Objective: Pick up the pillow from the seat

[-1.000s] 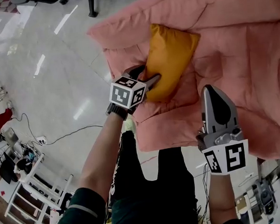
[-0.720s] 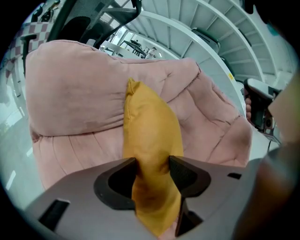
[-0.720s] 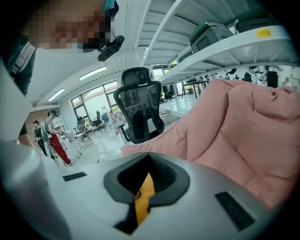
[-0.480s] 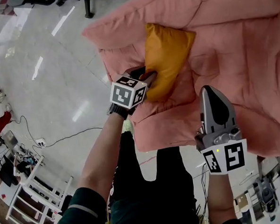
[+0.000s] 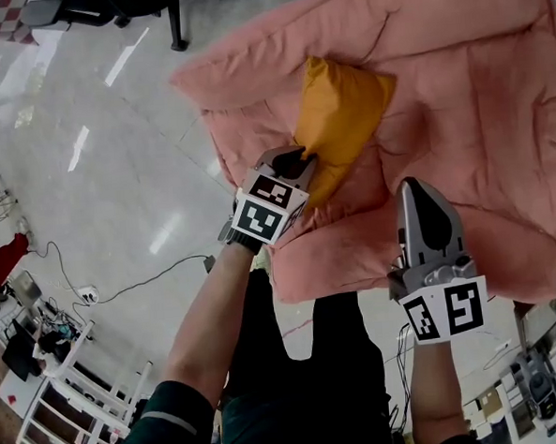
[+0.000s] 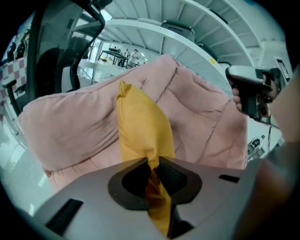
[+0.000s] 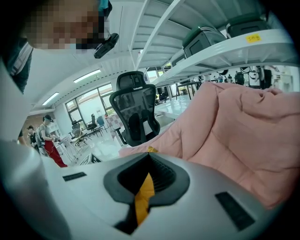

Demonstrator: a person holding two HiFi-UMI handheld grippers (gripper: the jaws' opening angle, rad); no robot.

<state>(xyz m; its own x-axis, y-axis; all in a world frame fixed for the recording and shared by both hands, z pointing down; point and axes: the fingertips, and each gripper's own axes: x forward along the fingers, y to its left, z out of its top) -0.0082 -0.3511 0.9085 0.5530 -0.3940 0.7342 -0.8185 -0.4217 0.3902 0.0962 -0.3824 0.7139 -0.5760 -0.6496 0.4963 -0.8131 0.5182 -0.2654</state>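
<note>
Now jaws of the left gripper (image 5: 298, 159), having just closed, pinch a corner of the pillow (image 5: 342, 114) to lift it off the seat (image 5: 467, 92); the right gripper (image 5: 419, 187) waits, jaws together.

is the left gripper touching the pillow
Touching: the left gripper view shows the left gripper, jaws having just been closing, pinching a fold of the pillow.

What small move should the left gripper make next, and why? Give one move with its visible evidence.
Probably lift it gently up and away from the cushions. The left gripper has just been closing its jaws, which now pinch the near edge of the yellow pillow. The pillow rests on the pink seat.
</note>
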